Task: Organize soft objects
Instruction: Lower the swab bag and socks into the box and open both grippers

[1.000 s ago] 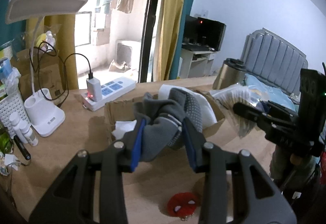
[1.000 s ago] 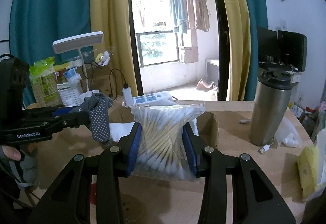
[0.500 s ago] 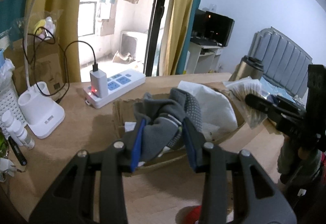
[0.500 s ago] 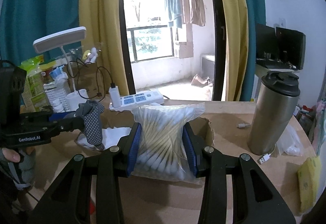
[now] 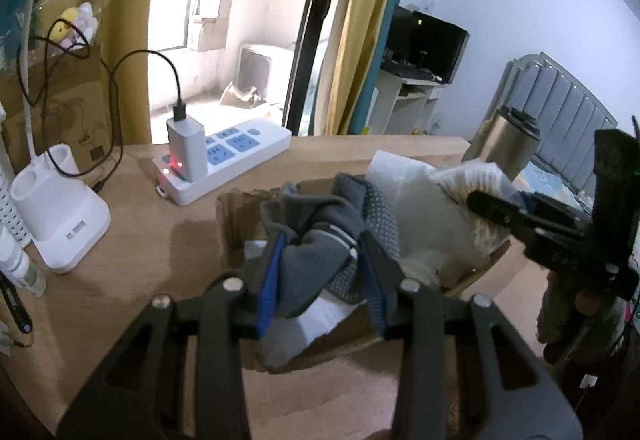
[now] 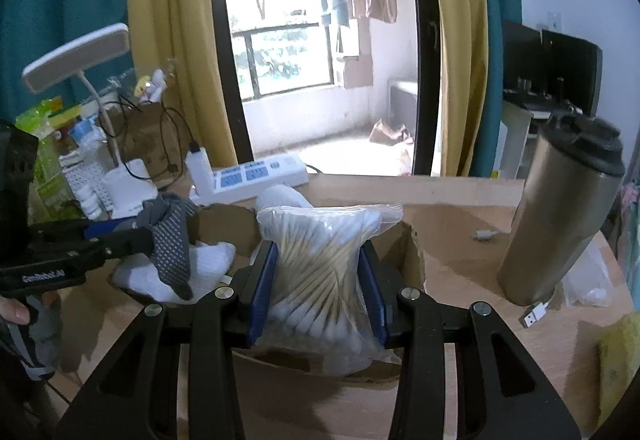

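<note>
My left gripper (image 5: 320, 260) is shut on a grey sock (image 5: 316, 264) with a dotted sole and holds it over the open cardboard box (image 5: 232, 224). The sock also shows in the right wrist view (image 6: 172, 244), hanging above white cloth (image 6: 208, 260) in the box. My right gripper (image 6: 318, 280) is shut on a clear bag of cotton swabs (image 6: 320, 264) and holds it over the near side of the same box (image 6: 412, 248). The right gripper (image 5: 492, 207) shows at the right of the left wrist view.
A white power strip (image 5: 228, 155) with a charger lies behind the box. A white desk lamp base (image 5: 60, 215) stands at the left. A steel tumbler (image 6: 560, 211) stands at the right, with a USB plug (image 6: 534, 316) and a yellow sponge (image 6: 618, 356) near it.
Both grippers have moved forward and down toward the box. The sock and the swab bag now hang over its opening. Both grips stay shut.
</note>
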`<state>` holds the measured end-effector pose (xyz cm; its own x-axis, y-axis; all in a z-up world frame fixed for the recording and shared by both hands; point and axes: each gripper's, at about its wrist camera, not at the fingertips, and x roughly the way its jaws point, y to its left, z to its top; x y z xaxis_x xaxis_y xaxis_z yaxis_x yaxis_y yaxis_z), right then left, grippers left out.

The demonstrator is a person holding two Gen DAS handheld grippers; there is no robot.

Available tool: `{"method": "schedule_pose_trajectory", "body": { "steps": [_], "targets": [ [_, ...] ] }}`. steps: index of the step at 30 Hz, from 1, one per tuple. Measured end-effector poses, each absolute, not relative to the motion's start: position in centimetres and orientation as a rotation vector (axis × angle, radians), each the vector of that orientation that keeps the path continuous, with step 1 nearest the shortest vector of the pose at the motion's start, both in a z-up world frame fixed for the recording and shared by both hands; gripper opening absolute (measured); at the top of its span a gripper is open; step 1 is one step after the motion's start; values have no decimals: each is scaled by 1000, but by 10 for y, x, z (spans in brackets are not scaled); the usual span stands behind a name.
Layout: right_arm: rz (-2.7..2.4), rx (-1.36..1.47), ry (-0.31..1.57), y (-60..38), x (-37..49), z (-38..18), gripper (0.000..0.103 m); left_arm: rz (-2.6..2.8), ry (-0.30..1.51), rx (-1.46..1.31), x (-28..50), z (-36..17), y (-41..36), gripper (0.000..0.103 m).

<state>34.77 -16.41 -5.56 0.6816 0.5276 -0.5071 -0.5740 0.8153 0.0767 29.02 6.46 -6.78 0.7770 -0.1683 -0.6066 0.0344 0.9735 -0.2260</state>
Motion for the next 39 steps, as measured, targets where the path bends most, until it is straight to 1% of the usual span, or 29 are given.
{"method": "schedule_pose_trajectory", "body": {
  "steps": [11, 14, 17, 19, 21, 24, 26, 28, 30, 31, 32, 33, 34, 35, 39],
  "targets": [
    [530, -85, 655, -162, 377, -89, 43, -96, 752, -198, 308, -95, 63, 39],
    [512, -119, 640, -158, 376, -91, 44, -89, 750, -180, 308, -95, 61, 40],
    [498, -164, 635, -151, 375, -94, 50, -86, 756, -161, 308, -96, 57, 42],
    [503, -204, 631, -144, 372, -95, 61, -94, 760, -162, 308, -95, 56, 46],
    [526, -214, 634, -140, 371, -96, 63, -96, 761, -167, 308, -95, 55, 49],
    [569, -209, 641, -137, 370, -97, 66, -89, 764, -172, 308, -93, 56, 50],
    [571, -201, 627, -139, 368, -95, 67, -80, 759, -169, 307, -91, 57, 51],
    [568, -188, 599, -143, 365, -89, 72, -72, 749, -161, 305, -88, 58, 51],
    [560, -179, 560, -147, 361, -82, 74, -71, 738, -158, 303, -84, 59, 52],
    [555, -179, 533, -150, 359, -78, 75, -71, 732, -159, 301, -82, 59, 54],
    [551, -180, 517, -151, 357, -75, 76, -73, 724, -161, 299, -80, 59, 63],
    [547, -183, 511, -152, 357, -74, 76, -79, 716, -165, 298, -78, 59, 69],
    [540, -191, 515, -152, 357, -73, 76, -85, 709, -170, 296, -76, 59, 79],
    [530, -197, 525, -152, 358, -73, 76, -96, 695, -178, 293, -73, 59, 80],
    [503, -192, 527, -156, 356, -72, 76, -102, 668, -175, 284, -64, 56, 81]
  ]
}}
